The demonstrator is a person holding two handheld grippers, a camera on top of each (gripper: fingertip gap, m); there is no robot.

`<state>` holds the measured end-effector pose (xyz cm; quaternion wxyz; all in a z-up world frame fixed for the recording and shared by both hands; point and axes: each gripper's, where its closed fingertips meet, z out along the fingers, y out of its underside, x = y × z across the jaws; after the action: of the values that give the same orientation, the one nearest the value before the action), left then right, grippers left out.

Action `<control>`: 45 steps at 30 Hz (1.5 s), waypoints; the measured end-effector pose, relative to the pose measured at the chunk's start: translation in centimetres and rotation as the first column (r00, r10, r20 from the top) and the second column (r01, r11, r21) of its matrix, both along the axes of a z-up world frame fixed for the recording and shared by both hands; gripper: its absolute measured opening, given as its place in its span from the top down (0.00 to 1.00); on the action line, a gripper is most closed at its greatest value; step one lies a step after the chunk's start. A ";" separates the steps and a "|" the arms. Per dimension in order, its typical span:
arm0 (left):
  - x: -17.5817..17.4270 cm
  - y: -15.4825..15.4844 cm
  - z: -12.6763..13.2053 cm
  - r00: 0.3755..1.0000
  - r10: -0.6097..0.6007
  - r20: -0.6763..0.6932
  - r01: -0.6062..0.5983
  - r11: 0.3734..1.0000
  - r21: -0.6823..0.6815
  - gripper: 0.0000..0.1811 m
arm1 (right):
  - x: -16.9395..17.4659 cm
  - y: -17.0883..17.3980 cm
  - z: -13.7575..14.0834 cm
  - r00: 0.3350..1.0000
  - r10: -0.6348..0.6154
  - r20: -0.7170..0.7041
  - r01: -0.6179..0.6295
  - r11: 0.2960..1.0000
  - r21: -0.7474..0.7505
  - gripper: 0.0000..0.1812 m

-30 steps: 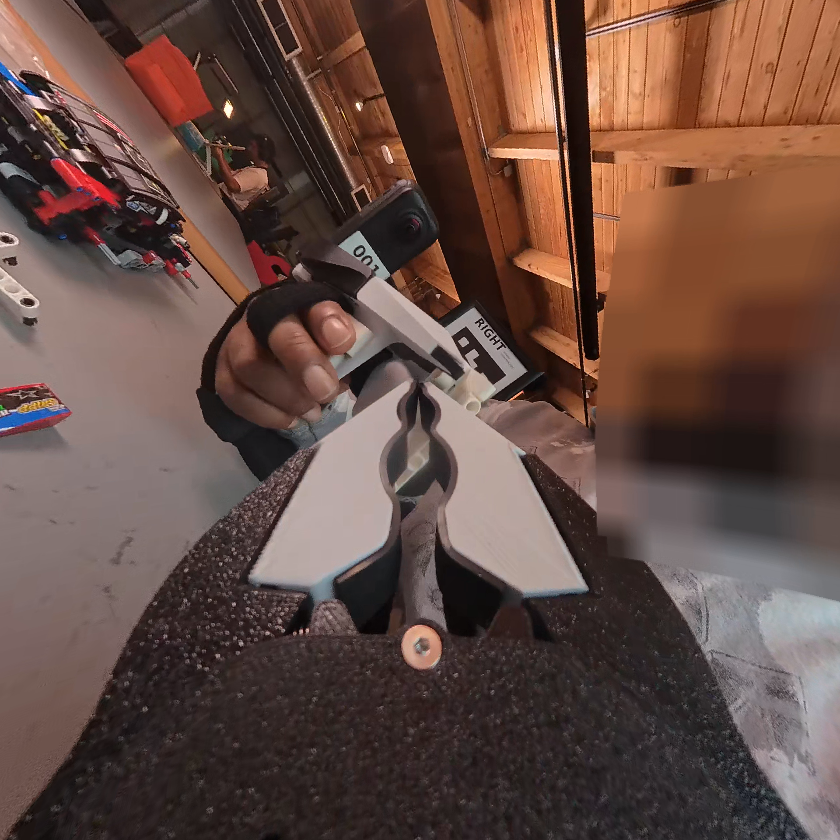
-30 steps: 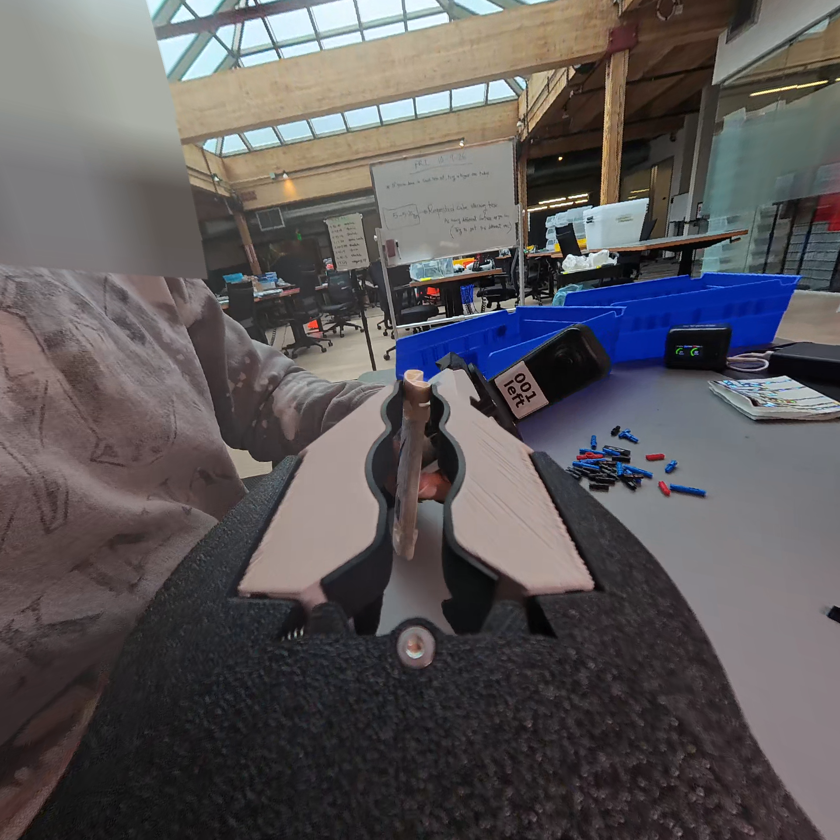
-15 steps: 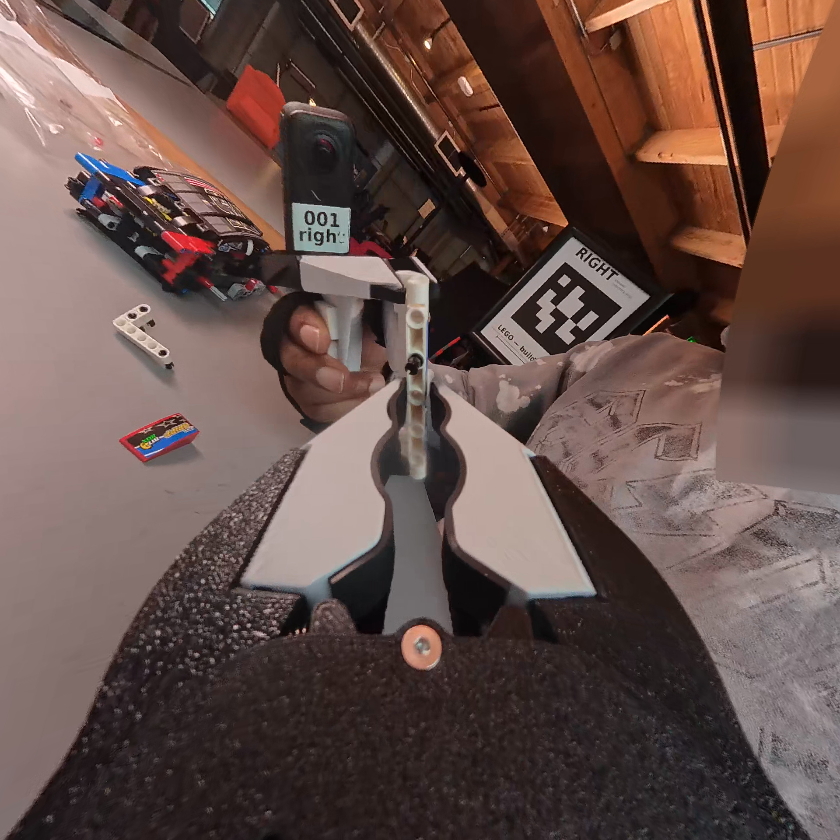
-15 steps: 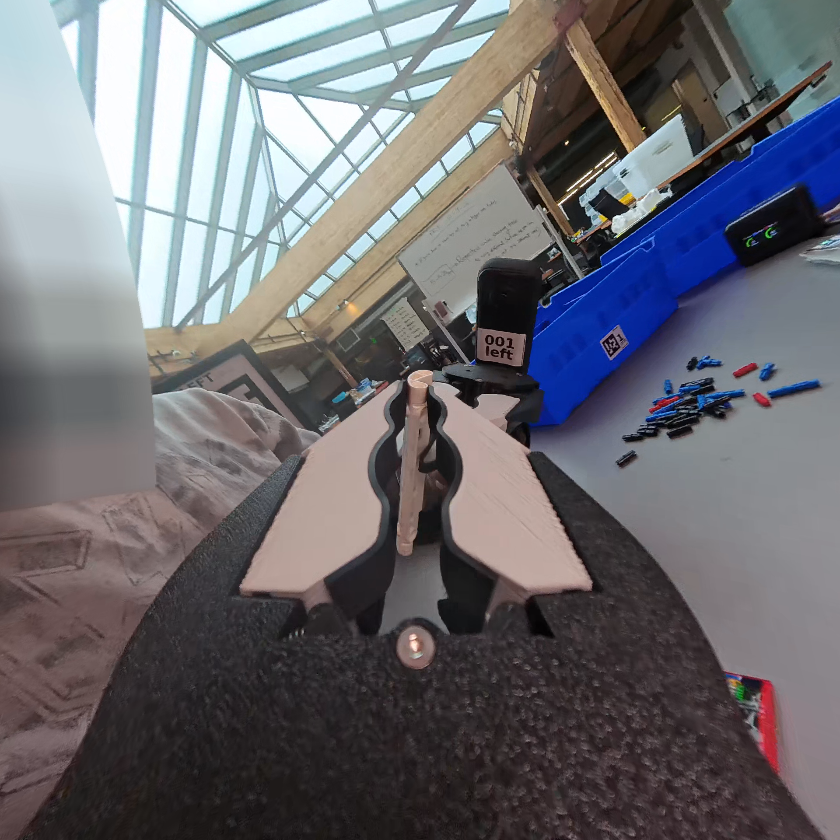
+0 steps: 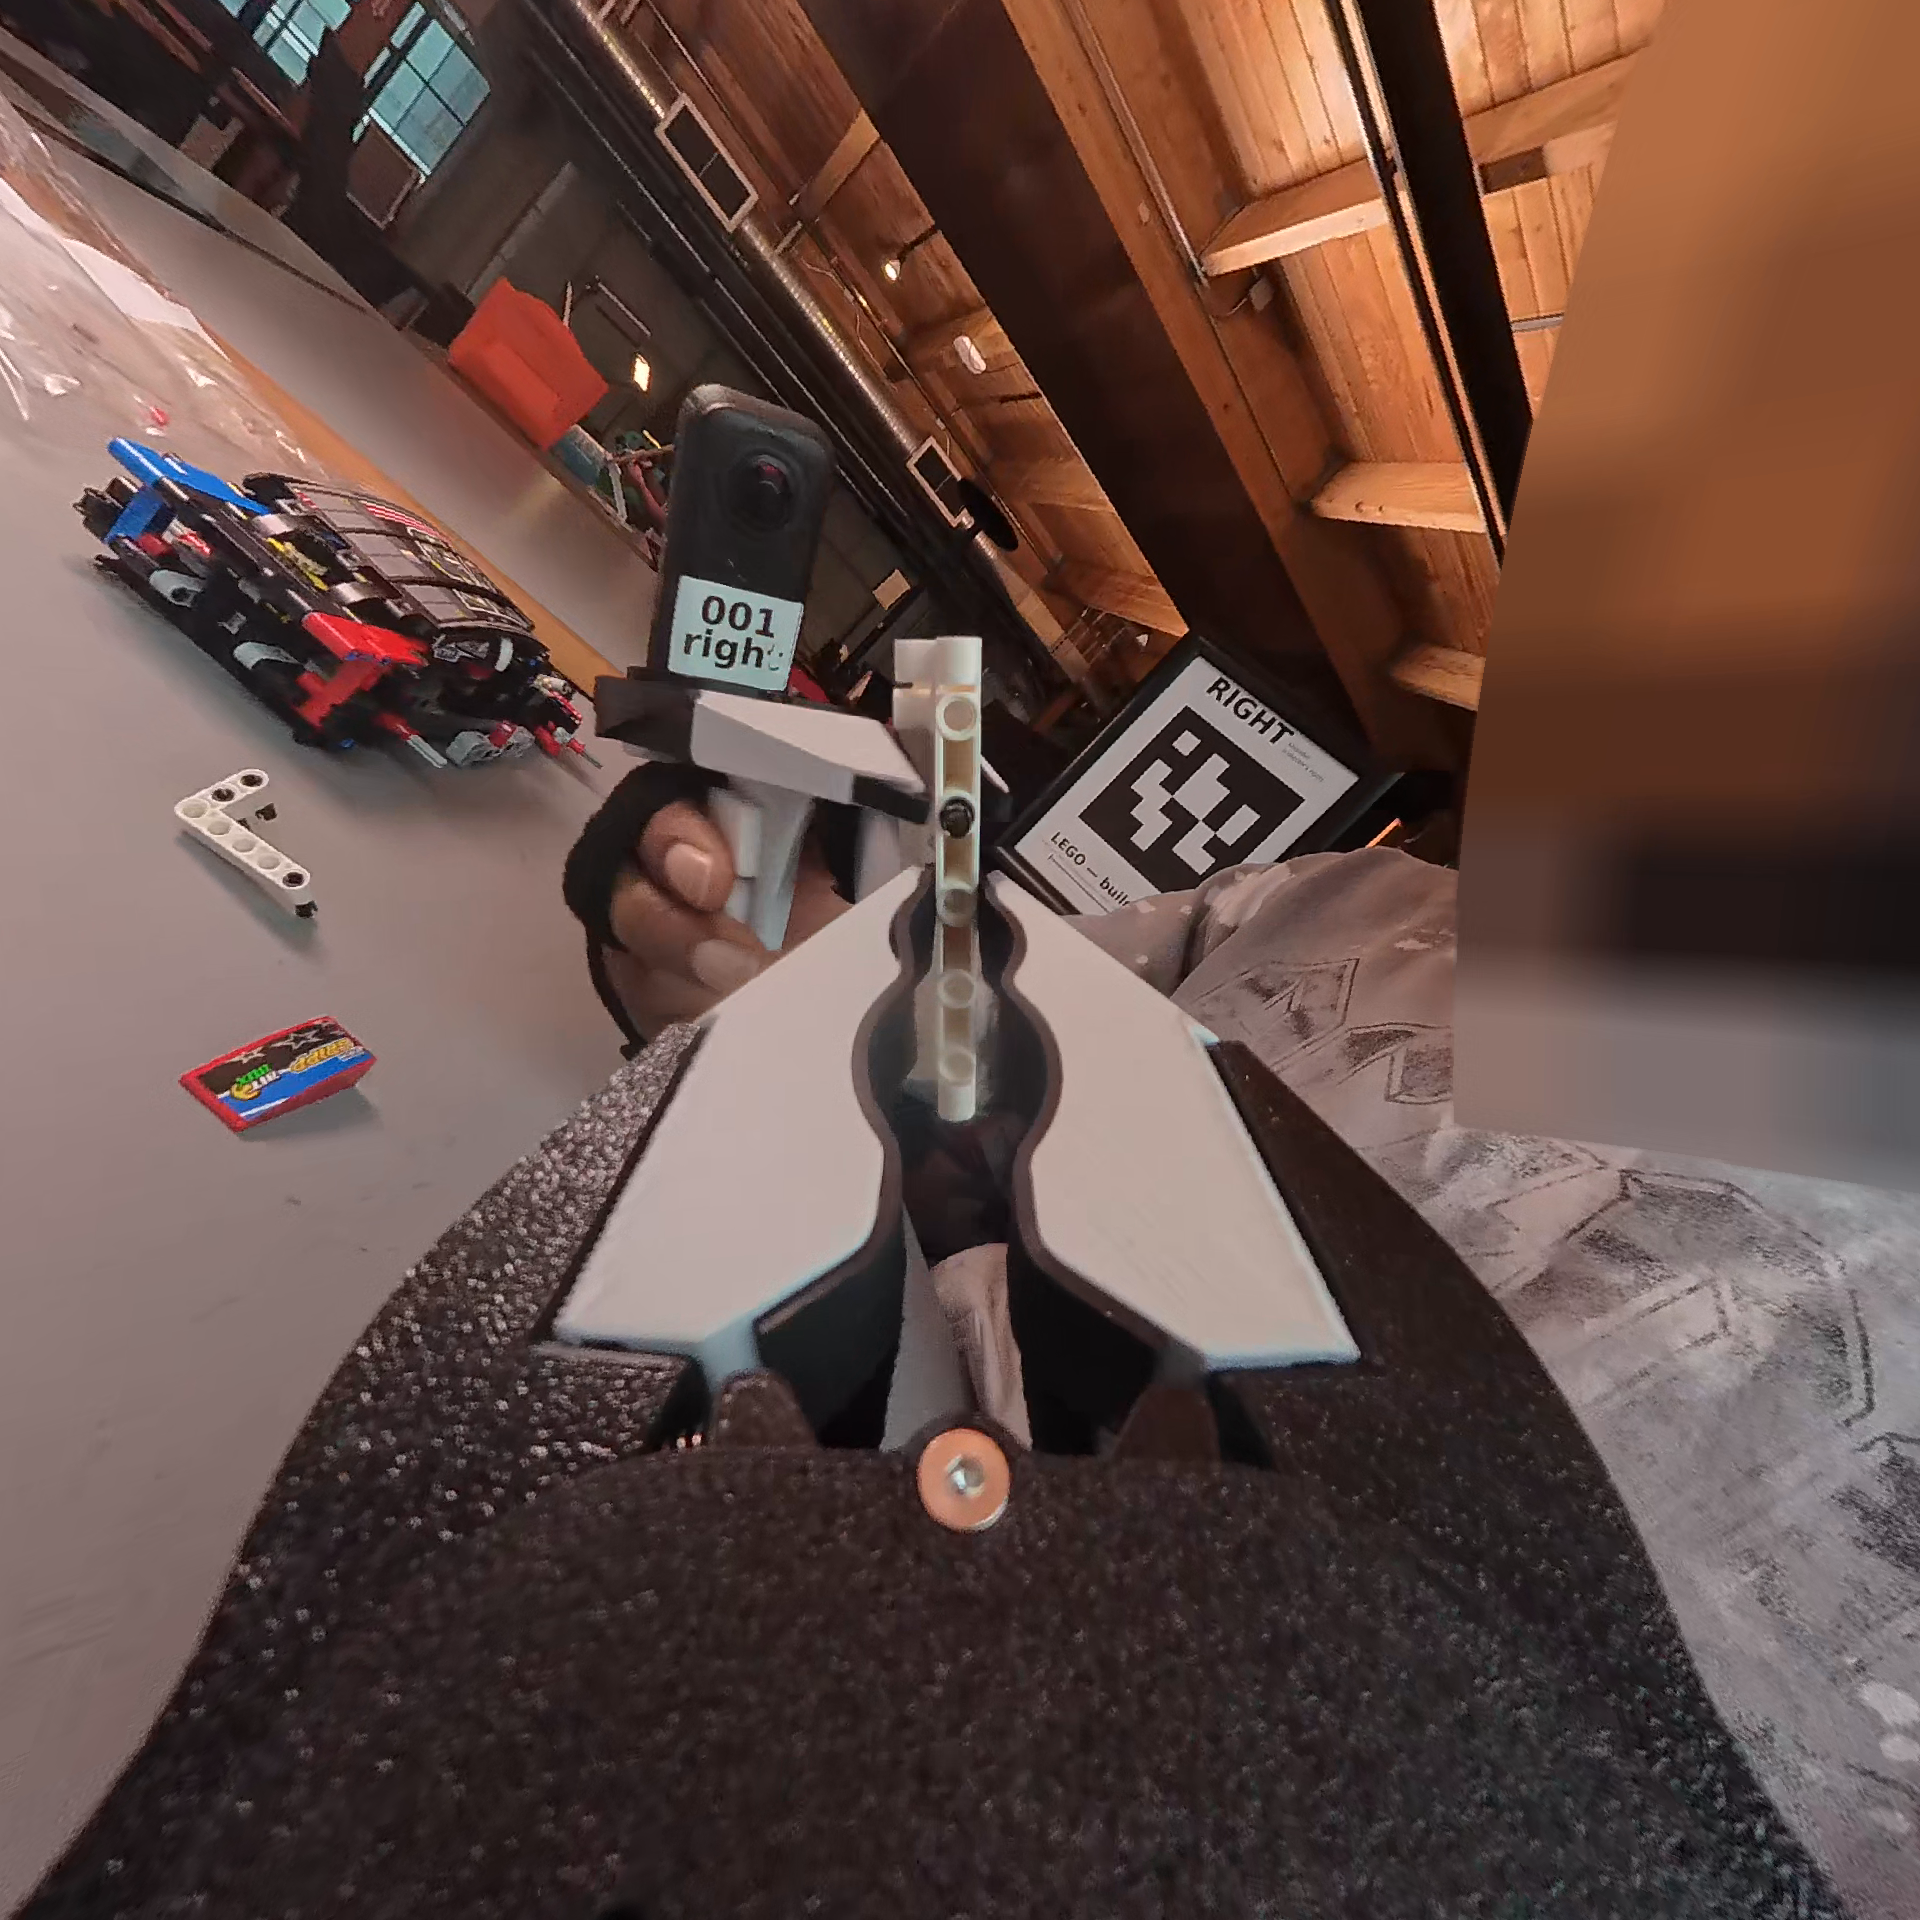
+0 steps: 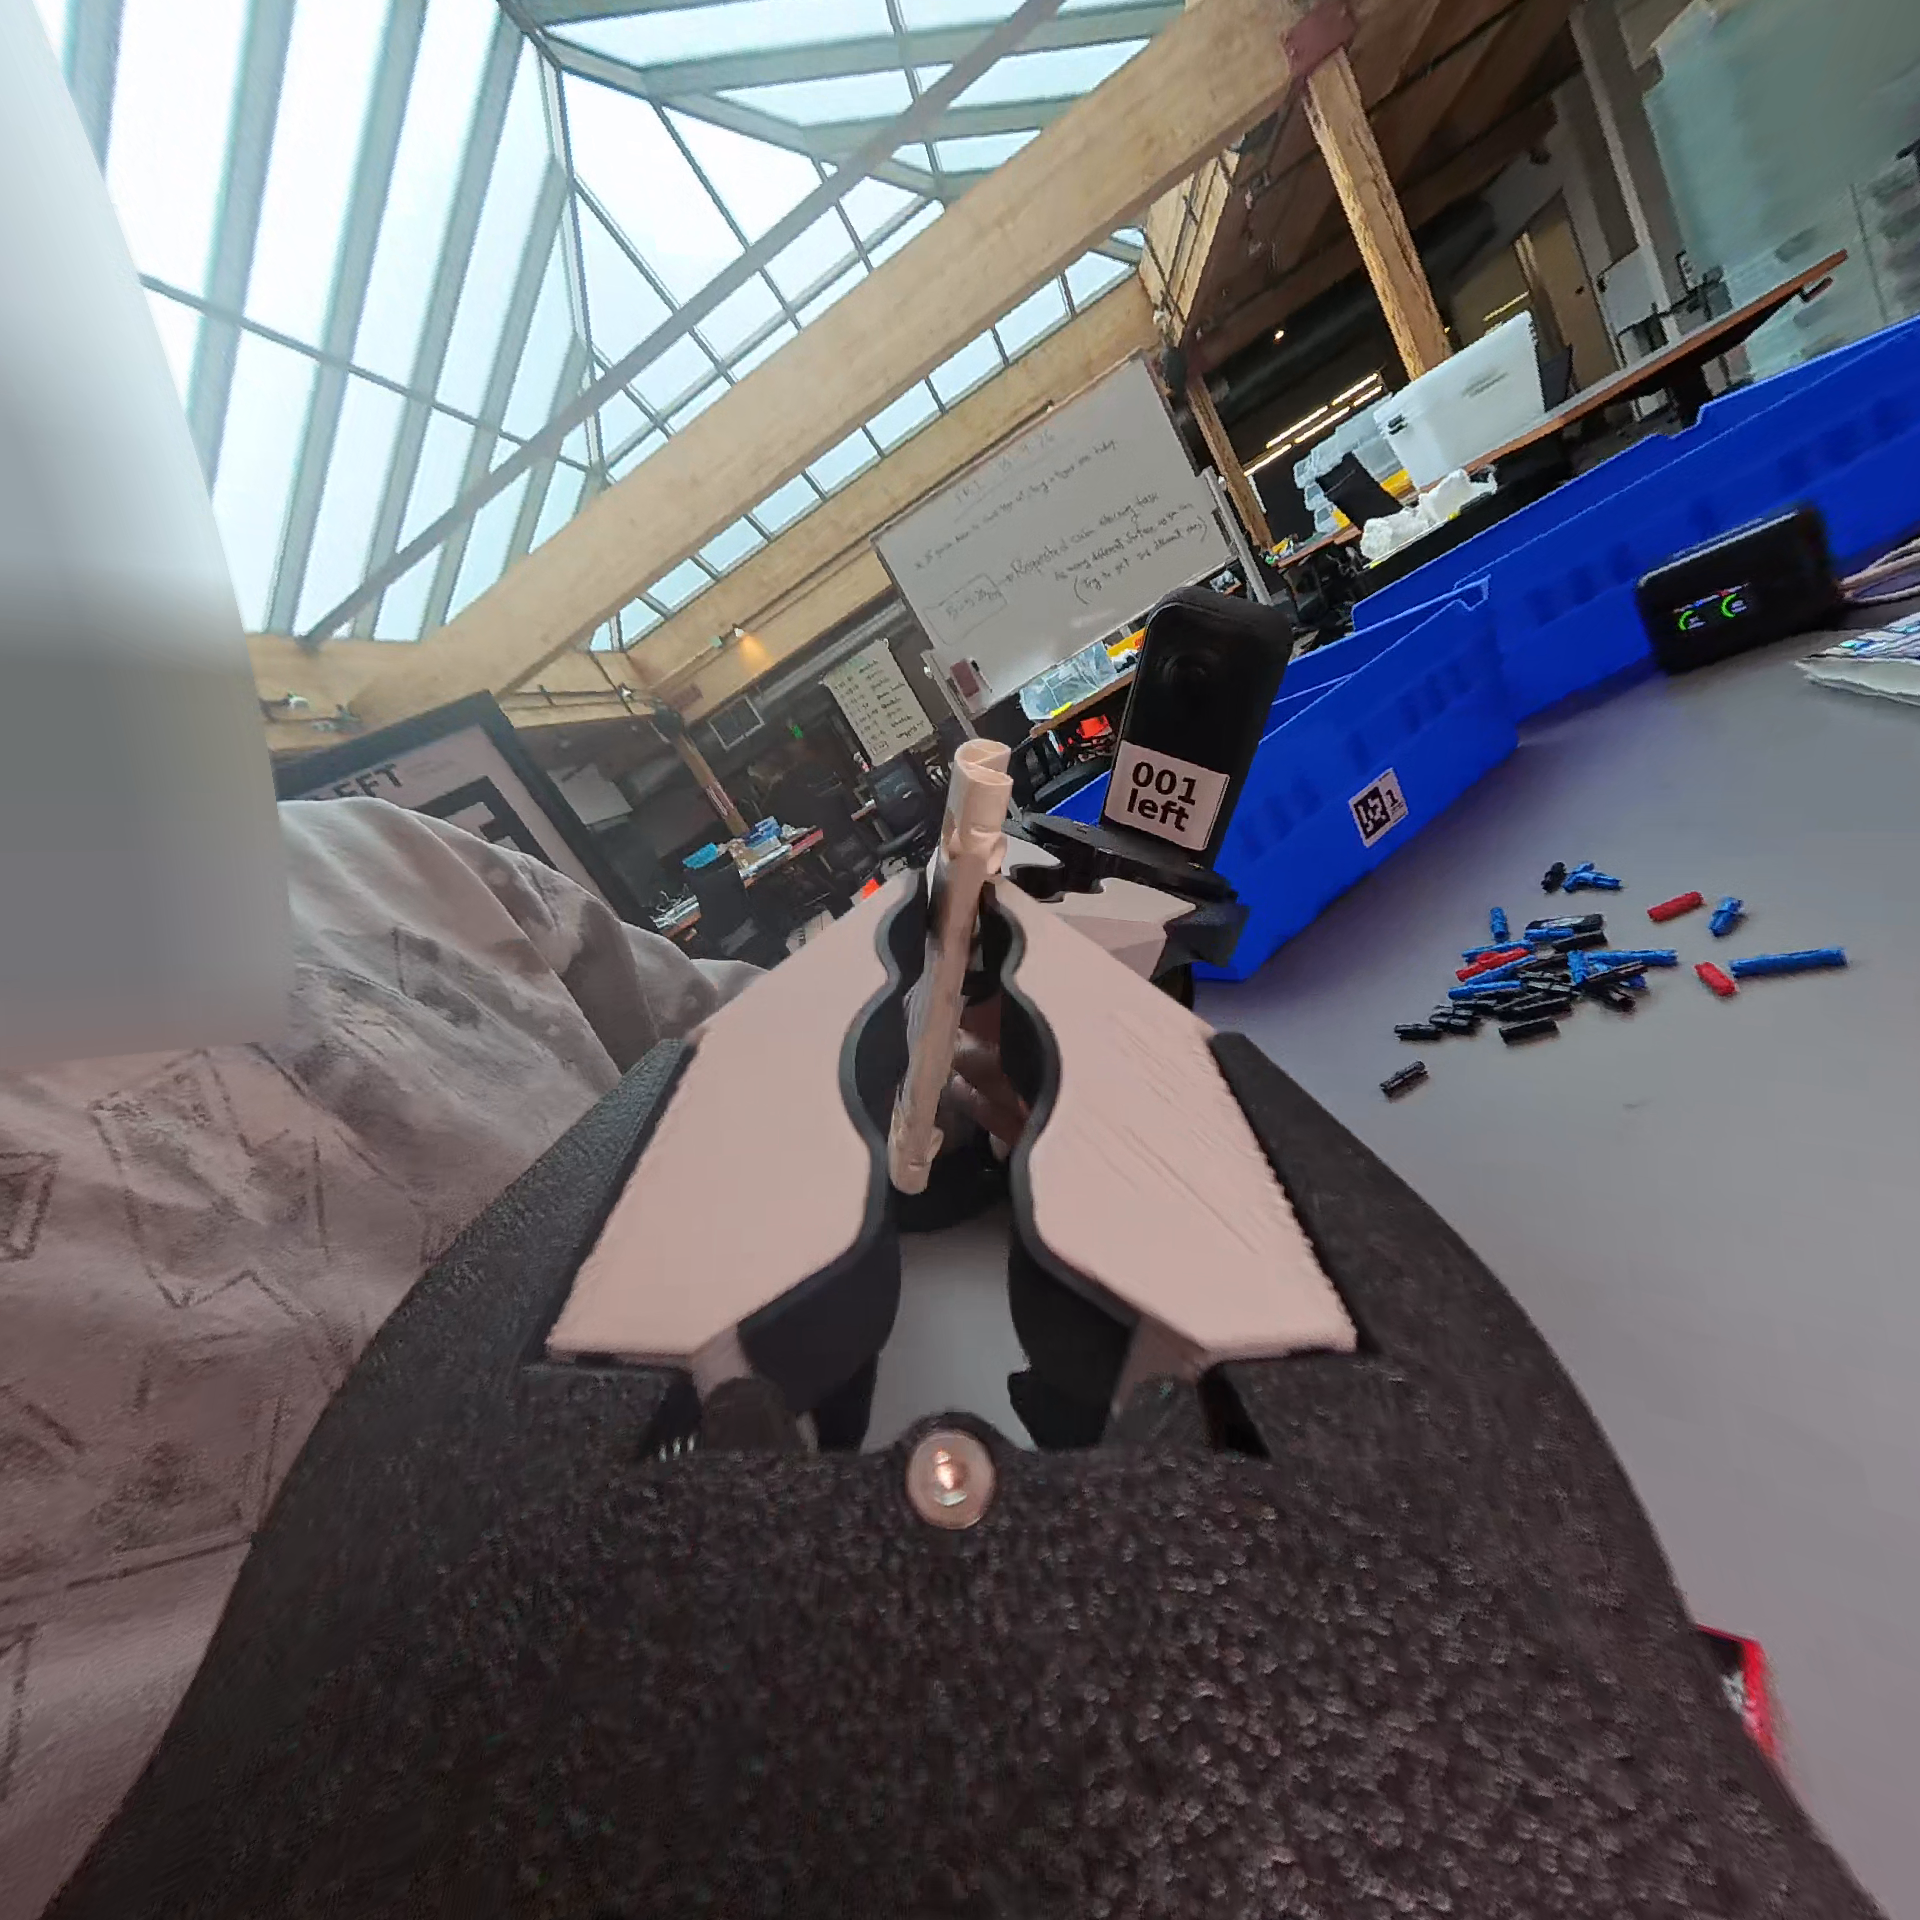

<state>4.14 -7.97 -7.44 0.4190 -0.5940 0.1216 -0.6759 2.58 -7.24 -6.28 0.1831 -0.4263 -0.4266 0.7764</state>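
My left gripper (image 5: 956, 883) is shut on a white holed beam (image 5: 956, 790) that stands upright between its fingertips, with a black pin (image 5: 954, 819) in one hole. Just beyond it, a hand (image 5: 675, 914) holds the right gripper (image 5: 914, 769), whose tips touch the same beam beside a second white piece (image 5: 920, 675). In the right wrist view, my right gripper (image 6: 961, 883) is shut on a pale beam (image 6: 951, 935) that leans slightly right. The left gripper's camera (image 6: 1184, 727) stands close behind it. I cannot tell whether the two pieces are joined.
On the grey table (image 5: 208, 1299) lie a black, red and blue brick car (image 5: 312, 613), a white L-shaped beam (image 5: 239, 842) and a red printed tile (image 5: 275, 1070). To the right are blue bins (image 6: 1455, 748), a heap of small pins (image 6: 1558, 966) and a black device (image 6: 1725, 613). My two grippers' fingertips are within a few centimetres of each other. Left tips and right tips are each some 15 cm from the red printed tile (image 5: 275, 1070).
The right gripper has swung from tilted to upright in front of the left one. Both wrist views have tipped upward. The white beam now stands straight up between the left fingertips.
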 end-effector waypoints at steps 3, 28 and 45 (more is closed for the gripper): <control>0.0 -0.5 0.6 1.000 -0.005 -0.020 0.006 0.999 0.054 0.96 | 1.0 -0.7 0.7 0.997 0.068 -0.048 -0.067 0.998 0.021 0.96; -0.2 -0.6 0.5 0.990 0.051 -0.132 -0.037 0.993 0.112 0.99 | 1.4 -1.2 -0.4 0.995 0.103 0.005 -0.103 0.988 0.116 0.96; -3.4 -0.7 2.9 0.970 0.181 -0.160 -0.147 0.968 0.203 0.99 | 3.1 0.4 1.4 0.993 0.070 -0.099 -0.052 0.983 0.173 0.97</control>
<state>0.76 -8.67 -4.52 0.5156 -0.6174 0.1724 -0.5685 5.68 -6.80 -4.91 0.2170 -0.3546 -0.4942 0.7636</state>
